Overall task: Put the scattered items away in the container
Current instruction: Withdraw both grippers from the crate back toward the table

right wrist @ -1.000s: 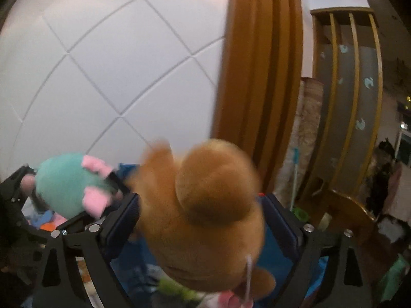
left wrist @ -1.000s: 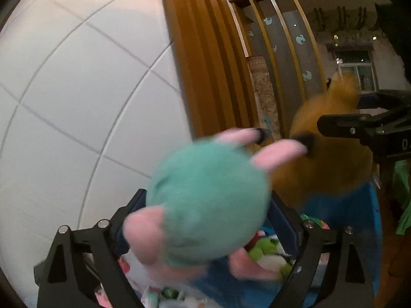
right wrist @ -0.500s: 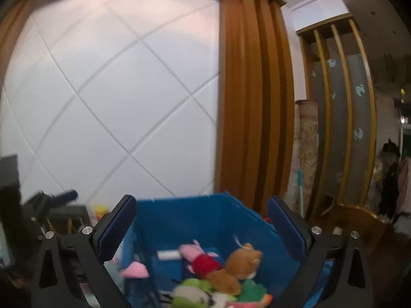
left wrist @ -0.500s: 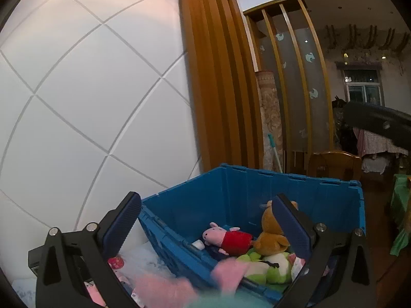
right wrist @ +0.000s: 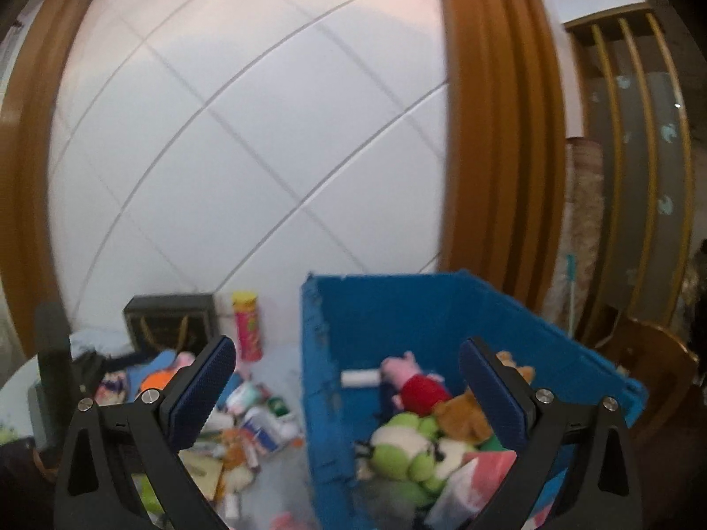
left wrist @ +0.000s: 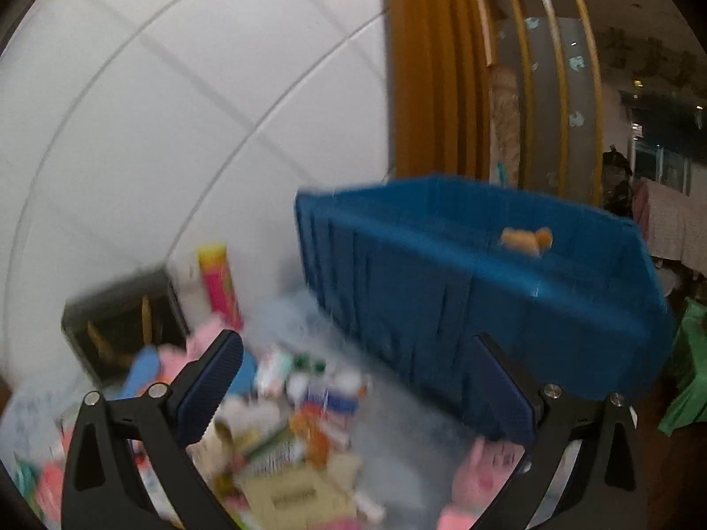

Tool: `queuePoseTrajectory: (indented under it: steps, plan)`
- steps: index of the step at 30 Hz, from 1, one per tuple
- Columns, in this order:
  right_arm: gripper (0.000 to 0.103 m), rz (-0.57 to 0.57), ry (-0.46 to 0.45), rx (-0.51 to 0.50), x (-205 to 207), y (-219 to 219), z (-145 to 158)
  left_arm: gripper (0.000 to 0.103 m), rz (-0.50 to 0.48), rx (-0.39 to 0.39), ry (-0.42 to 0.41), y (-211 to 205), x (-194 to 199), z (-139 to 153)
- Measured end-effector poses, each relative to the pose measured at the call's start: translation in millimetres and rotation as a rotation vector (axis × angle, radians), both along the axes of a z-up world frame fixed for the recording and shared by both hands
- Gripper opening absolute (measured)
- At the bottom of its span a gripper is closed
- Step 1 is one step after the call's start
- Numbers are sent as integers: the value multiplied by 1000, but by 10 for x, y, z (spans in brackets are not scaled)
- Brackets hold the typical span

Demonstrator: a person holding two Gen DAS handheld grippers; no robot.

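Left of the blue crate [right wrist: 442,309], on the pale table [right wrist: 283,362], sits the scattered pile [right wrist: 247,424]: small cartons, tubes, bottles, a few plush bits, all overlapping. Left view is motion-blurred, so individual pieces there are hard to name.

Handling, my read:
- Plush: light, soft, compressible. Grip the body or head, not a limb.
- Small cartons and tubes: light, semi-stiff, likely slick print. Grip across the narrow faces, mid-length.
- Red-and-yellow canister [right wrist: 247,327], upright near the wall behind the pile: stiff, round, likely to roll or tip. Grip across the middle.
- Pink plush [left wrist: 481,477] lies low in the left view, just inside the right finger: nearest candidate, but blurred.

Crate already holds a pink pig in a red dress [right wrist: 411,380], a green-and-white plush [right wrist: 406,446], a brown plush [right wrist: 464,415] and a pink box [right wrist: 468,477].

Left gripper [left wrist: 358,388]: fingers spread wide, nothing between them, aimed at the pile. Right gripper [right wrist: 344,388]: fingers wide apart, empty, straddling the crate's left wall.

Black bag with gold handles [right wrist: 170,322] stands against the wall beside the canister. Wooden chair [right wrist: 649,366] beyond the crate.
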State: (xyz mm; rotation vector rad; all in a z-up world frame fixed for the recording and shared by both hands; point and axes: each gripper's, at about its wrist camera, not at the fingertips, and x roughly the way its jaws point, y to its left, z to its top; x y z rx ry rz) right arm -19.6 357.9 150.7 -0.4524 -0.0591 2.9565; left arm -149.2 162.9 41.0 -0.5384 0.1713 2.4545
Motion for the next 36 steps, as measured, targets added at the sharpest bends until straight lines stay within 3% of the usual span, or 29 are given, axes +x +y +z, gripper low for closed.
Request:
queuePoseTrajectory:
  steps: [2,6,14,18,24,29,36]
  plan:
    - [102,18,-17,-10,-13,-68,-58,103,1,-5,-27,-105,78,-150]
    - [102,46,-25,-7,88,-272,-121,103,58,-6,-2,-429,273,-245]
    - [102,37,6,-53,363,-675,-203,103,198,-11,136,-1171,559,36]
    - [102,3,8,-67,545,-940,-316,103,212,1,151,-1436,676,127]
    - [102,-43,7,-30,928,-1206,-469,103,239,-2,162,-1528,983,208]
    - [102,-35,59,-67,1310,-1122,-421,103,324,0,204,-1495,1449,362]
    - [102,5,62,-28,2003,-923,-464,103,428,-11,214,-1215,2095,461]
